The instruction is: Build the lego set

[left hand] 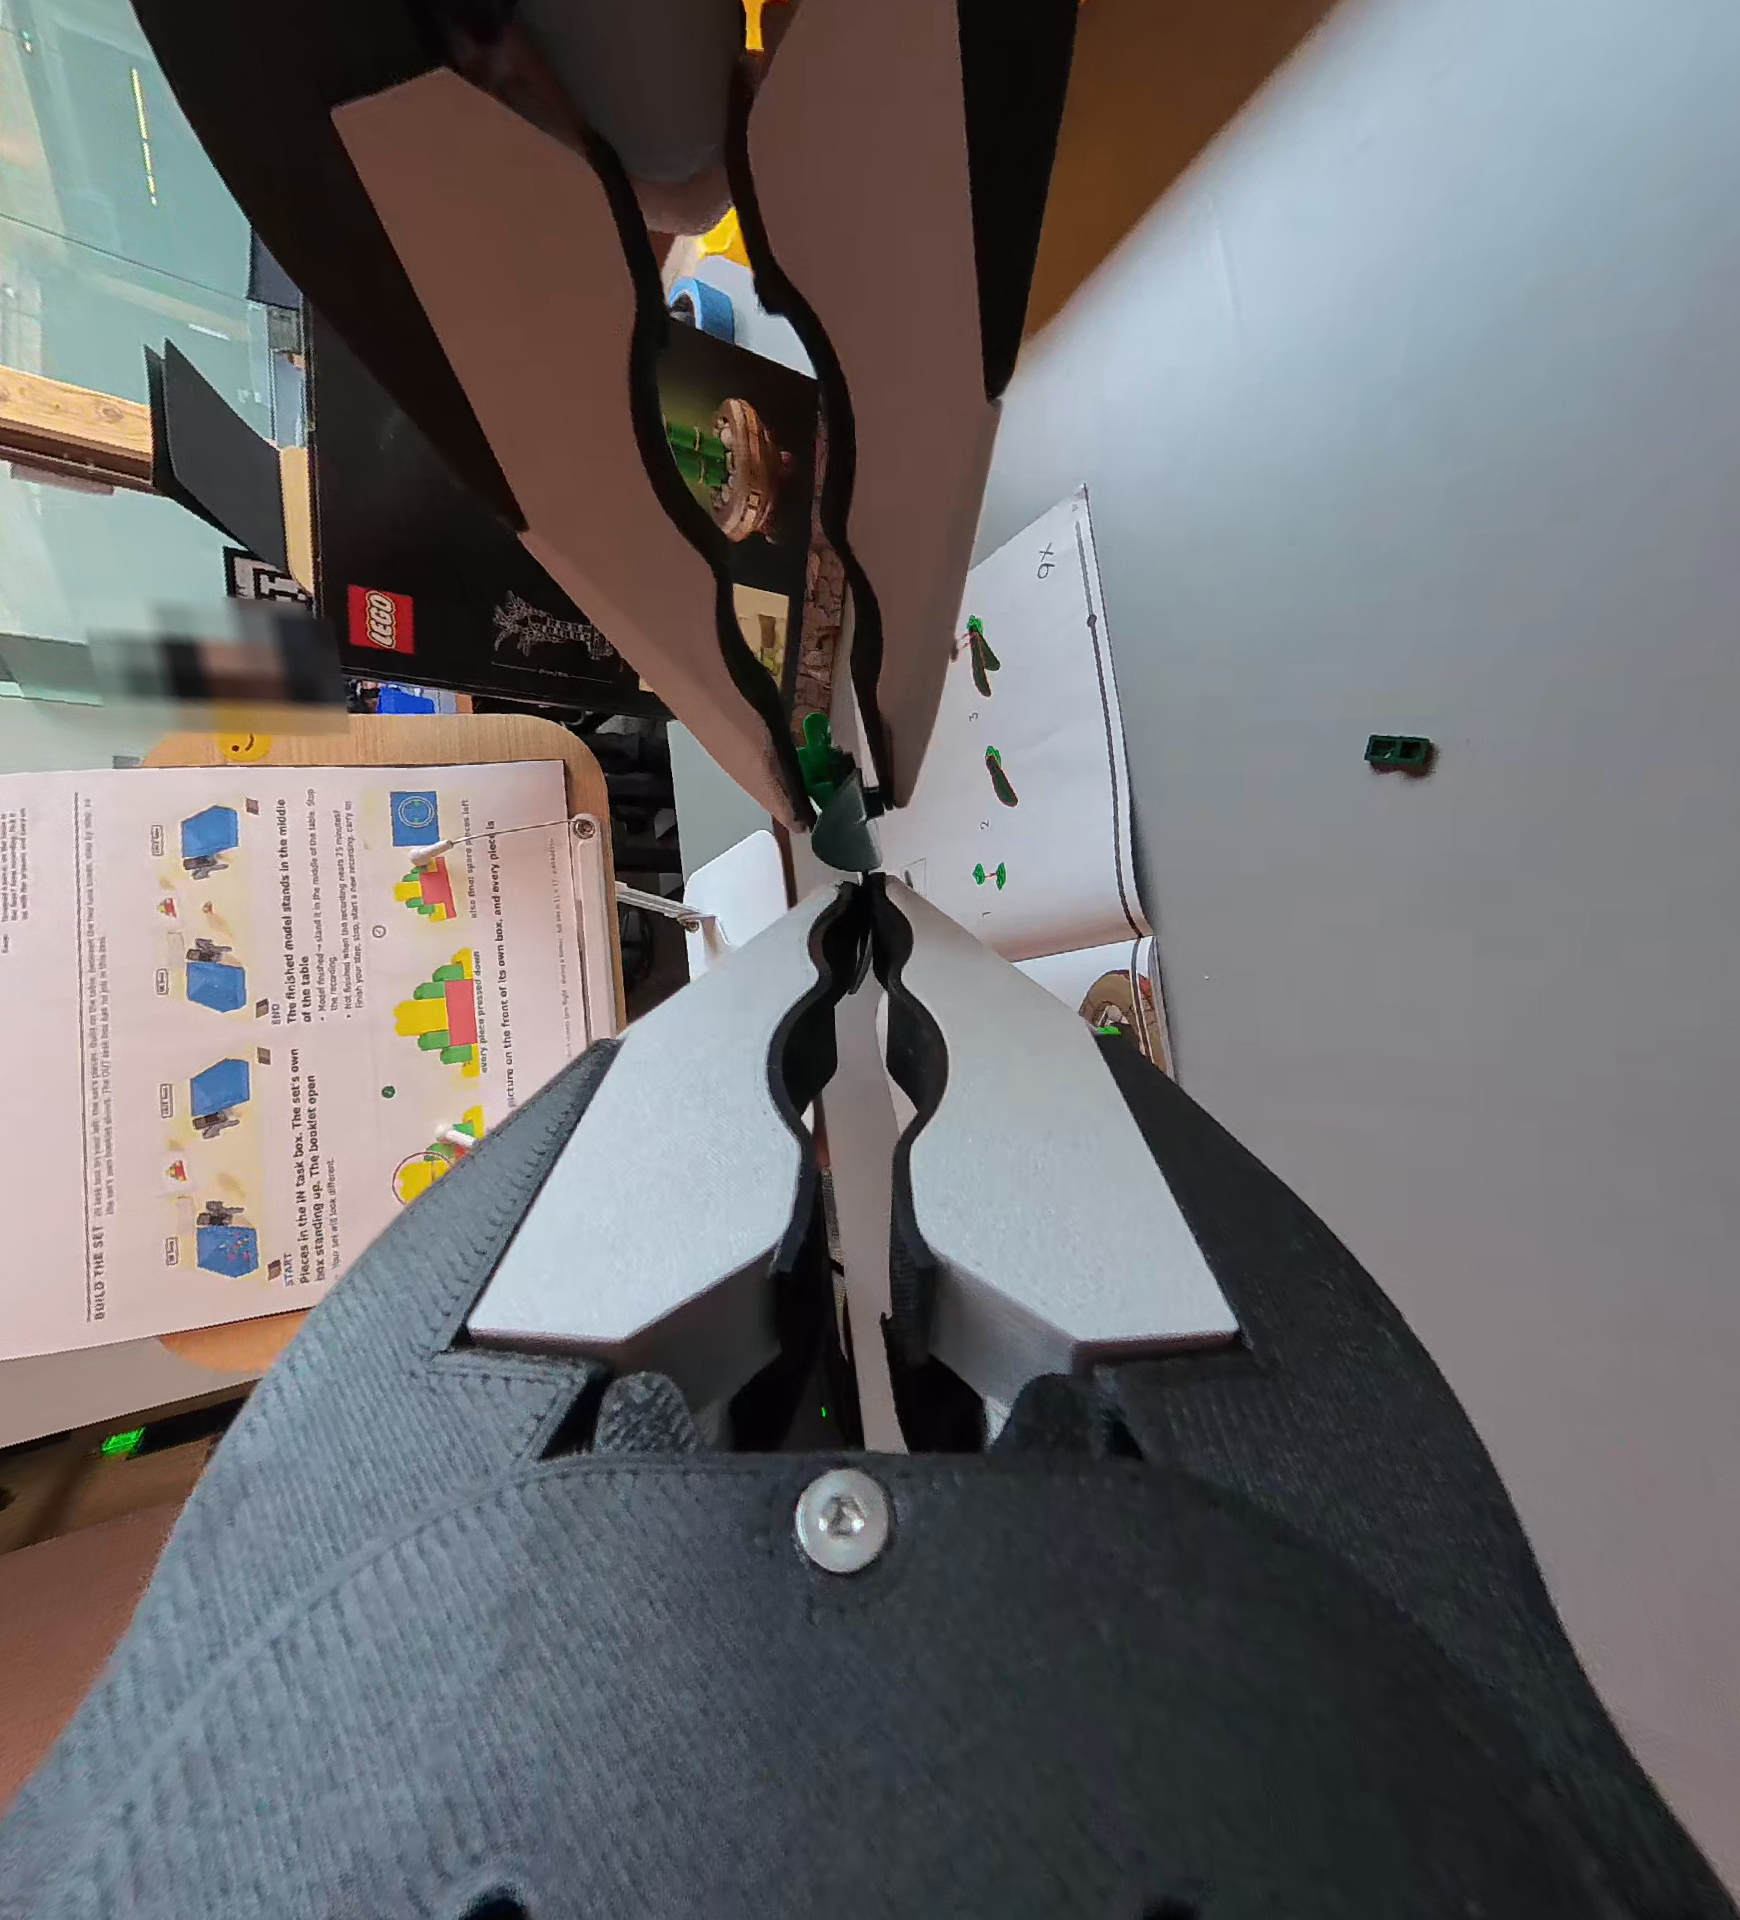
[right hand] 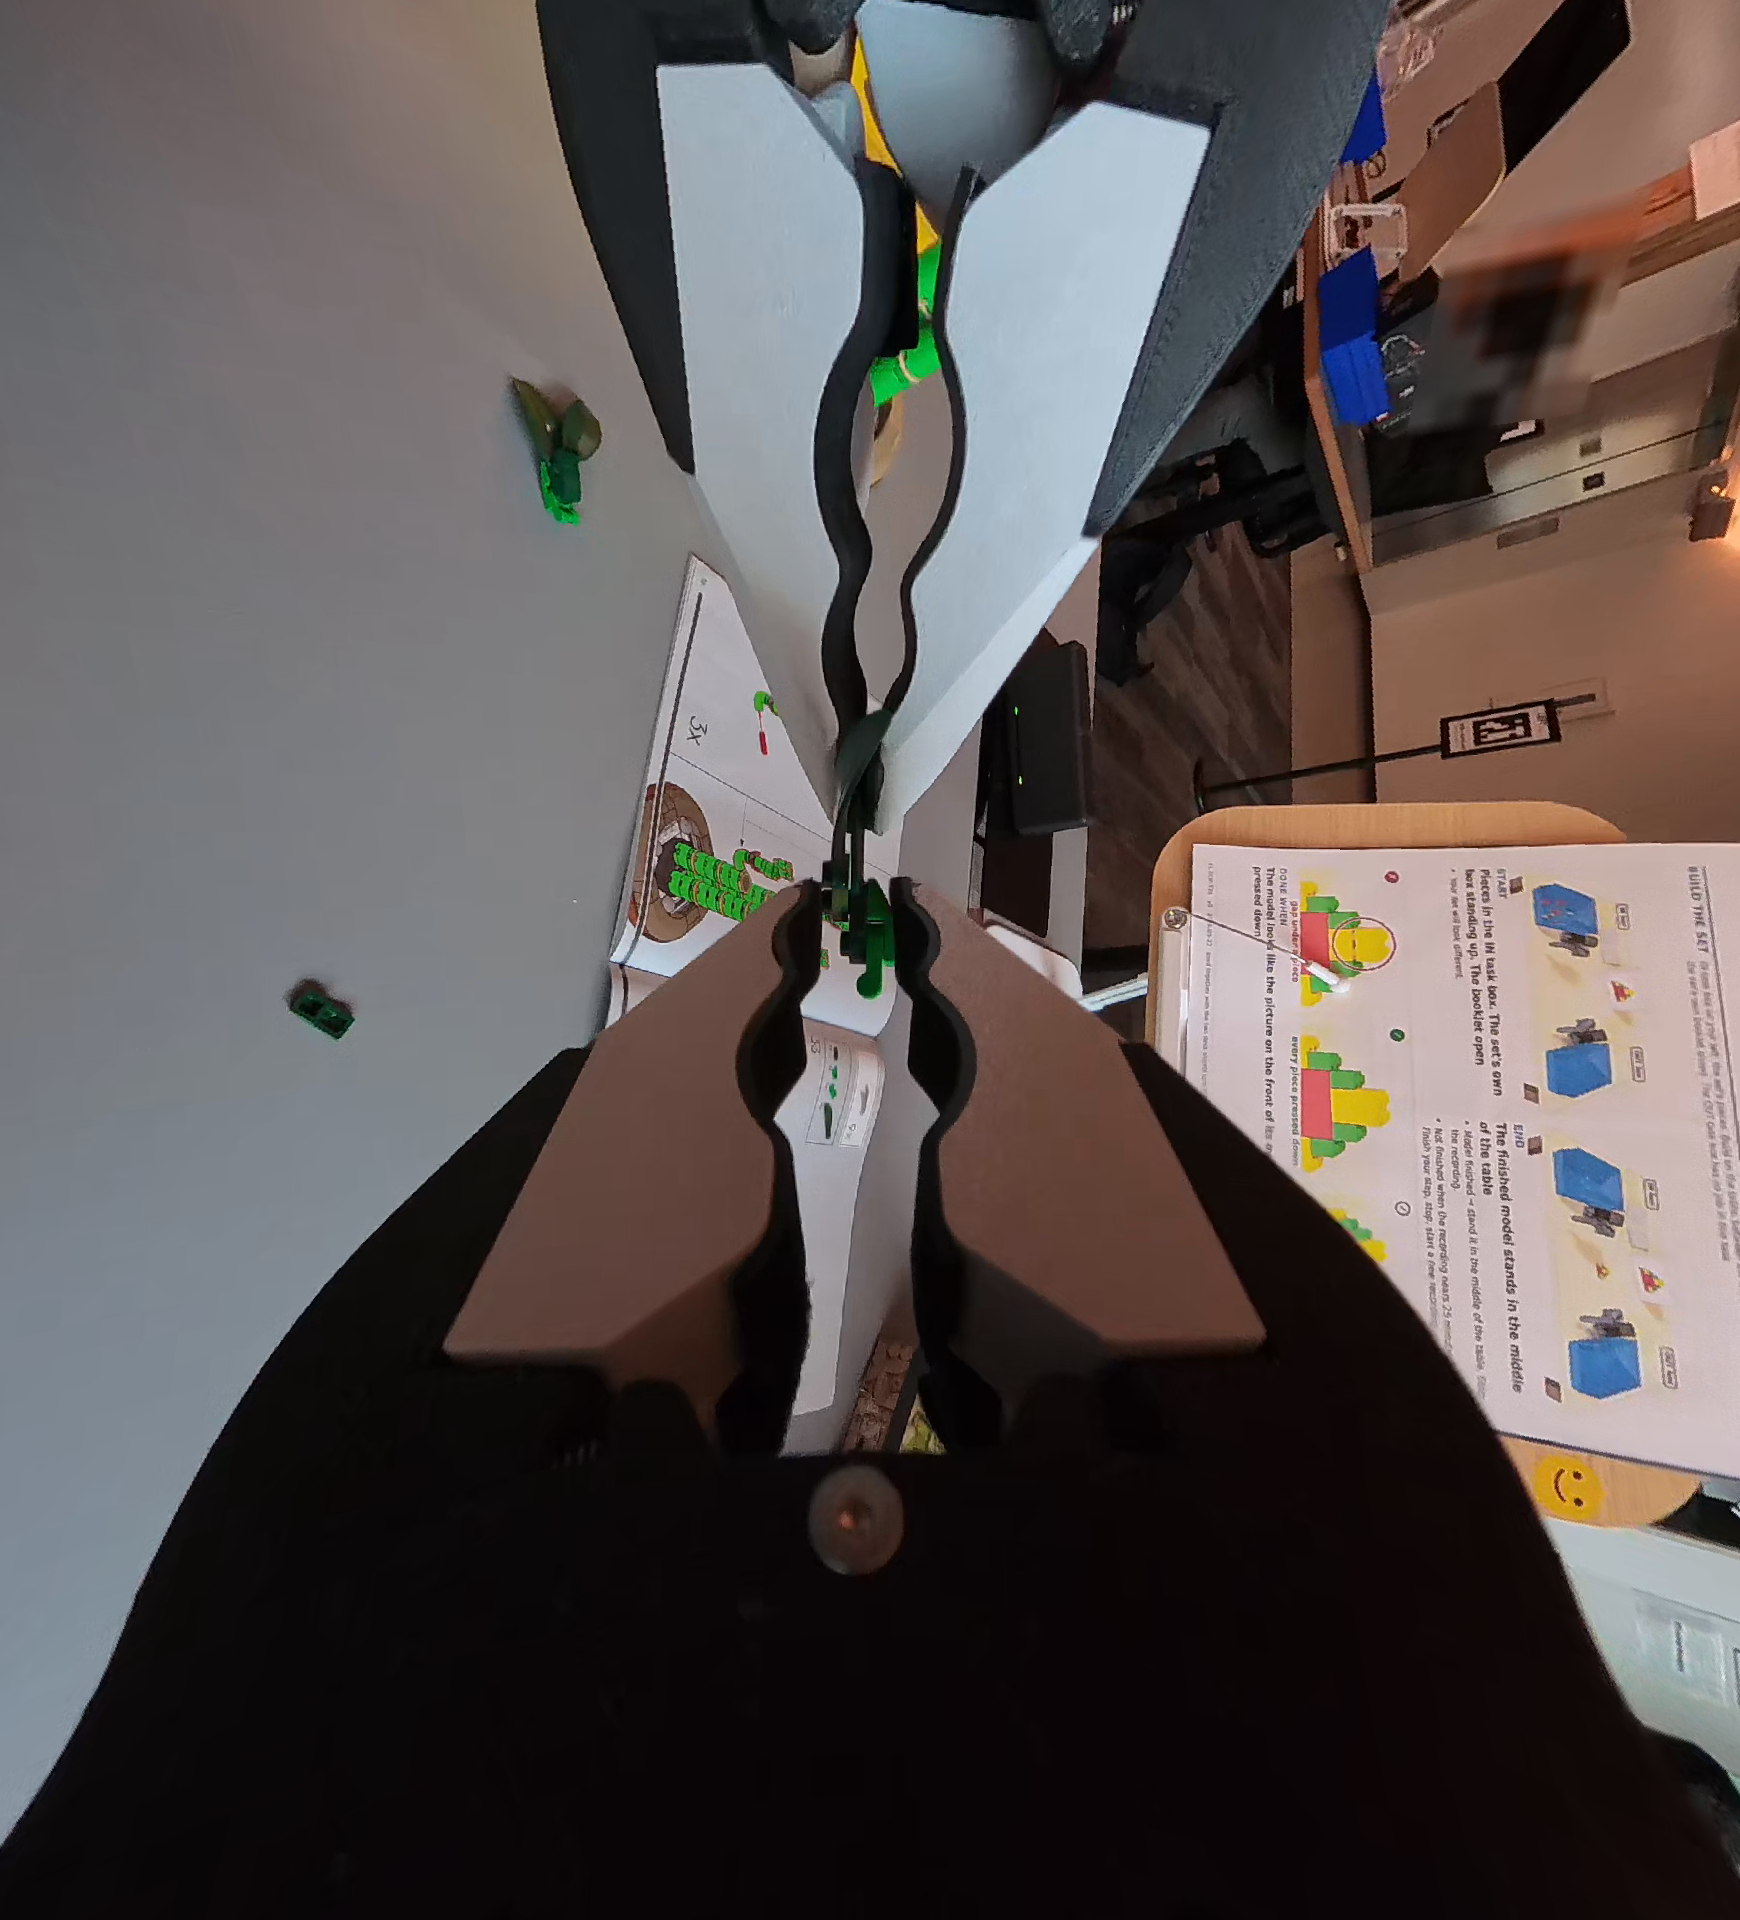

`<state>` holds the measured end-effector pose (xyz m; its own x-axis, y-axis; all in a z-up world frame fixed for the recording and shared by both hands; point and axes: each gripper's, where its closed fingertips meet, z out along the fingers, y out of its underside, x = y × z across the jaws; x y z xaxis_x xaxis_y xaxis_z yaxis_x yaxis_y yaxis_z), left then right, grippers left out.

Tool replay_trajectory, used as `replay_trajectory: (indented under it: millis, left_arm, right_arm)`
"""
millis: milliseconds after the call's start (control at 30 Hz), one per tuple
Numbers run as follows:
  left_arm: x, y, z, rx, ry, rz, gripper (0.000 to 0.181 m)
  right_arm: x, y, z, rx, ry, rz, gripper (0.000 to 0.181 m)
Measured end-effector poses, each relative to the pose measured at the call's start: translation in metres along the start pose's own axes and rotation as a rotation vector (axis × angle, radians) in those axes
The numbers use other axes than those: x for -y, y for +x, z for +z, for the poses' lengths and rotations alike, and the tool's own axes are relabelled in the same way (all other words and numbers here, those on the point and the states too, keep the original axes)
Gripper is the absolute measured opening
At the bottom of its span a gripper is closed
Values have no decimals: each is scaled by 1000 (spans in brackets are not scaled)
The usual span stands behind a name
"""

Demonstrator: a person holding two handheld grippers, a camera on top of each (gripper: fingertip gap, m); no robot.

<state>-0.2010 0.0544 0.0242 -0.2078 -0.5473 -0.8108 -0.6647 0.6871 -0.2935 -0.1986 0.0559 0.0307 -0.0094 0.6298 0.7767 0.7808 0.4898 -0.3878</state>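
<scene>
My left gripper [left hand: 861,891], with grey fingers, is shut on a dark green leaf piece [left hand: 845,823]. My right gripper [right hand: 853,906], with brown fingers, is shut on a bright green stem piece [right hand: 868,940]. The two grippers meet tip to tip in the air above the open instruction booklet [left hand: 1042,717], and the two pieces touch. In the right wrist view the left gripper [right hand: 861,784] comes in from the top with the leaf [right hand: 861,746]. In the left wrist view the right gripper [left hand: 845,795] comes in from the top with the stem piece [left hand: 816,743].
A small dark green brick [left hand: 1399,752] lies alone on the grey table; it also shows in the right wrist view [right hand: 321,1008]. A cluster of green leaf pieces [right hand: 559,442] lies farther off. The black set box [left hand: 450,561] and a printed instruction sheet [right hand: 1468,1143] stand beyond the table. The tips of both grippers are at nearly the same place.
</scene>
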Motion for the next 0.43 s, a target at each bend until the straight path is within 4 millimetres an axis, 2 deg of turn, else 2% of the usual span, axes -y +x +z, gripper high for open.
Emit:
replay_trajectory:
  millis: [33, 133, 233, 300, 367, 433]
  left_arm:
    - [-1, -2, 0, 11, 0, -4, 0]
    - [-1, -21, -5, 103, 34, -77, 11]
    - [-1, -52, -28, 186, 179, -296, 32]
    - [6, -69, -45, 140, 387, -532, 40]
    - [21, -77, -57, -16, 623, -777, 41]
    - [33, -83, -58, -157, 779, -963, 43]
  right_arm:
    - [-1, 2, 1, -8, -6, 6, 12]
    - [-3, 12, -2, -44, 25, 67, 11]
    - [-1, 43, -15, -163, 147, 222, 11]
    - [6, 67, -31, -210, 347, 423, 11]
    - [18, 88, -53, -168, 645, 697, 11]
    - [27, 106, -78, -70, 995, 964, 11]
